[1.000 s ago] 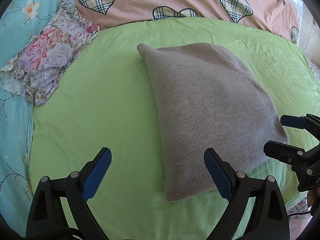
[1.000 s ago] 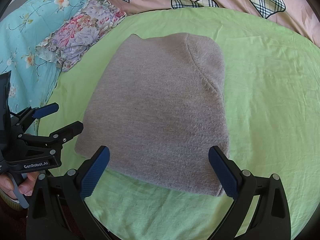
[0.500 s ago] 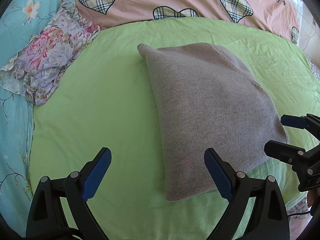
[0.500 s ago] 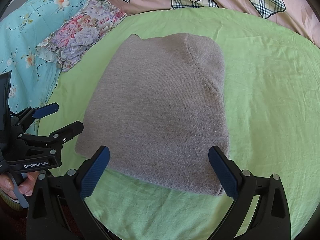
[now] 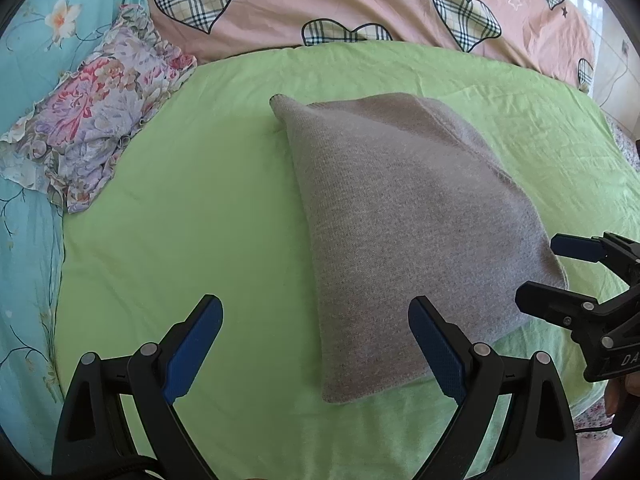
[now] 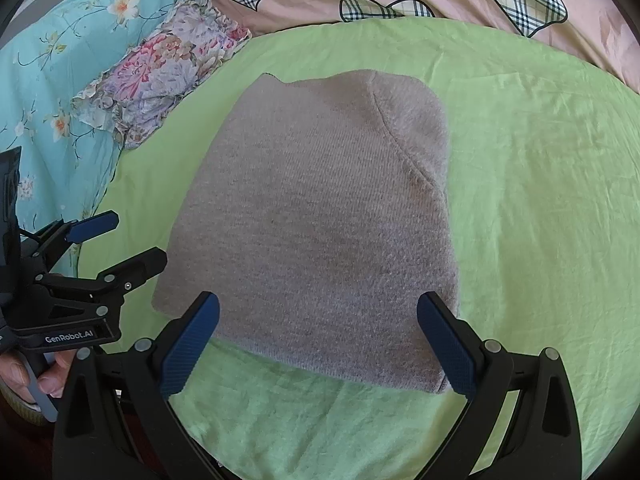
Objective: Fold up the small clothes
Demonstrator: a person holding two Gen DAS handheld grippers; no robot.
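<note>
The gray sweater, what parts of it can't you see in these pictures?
- Underside and any tucked-in sleeves of the gray sweater: both views, covered by its own top layer.
- Near right corner: right wrist view, behind the right gripper finger.
- What garment the floral cloth is: both views, too crumpled.

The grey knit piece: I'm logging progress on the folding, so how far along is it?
Done, it seems: the grey knit piece lies flat as a compact folded block on the green sheet. A floral garment sits folded to the side. In hand: nothing; the left gripper and right gripper are both open, near its front edge. Left: perhaps one more fold or moving it aside; no other unfolded clothes show.
</note>
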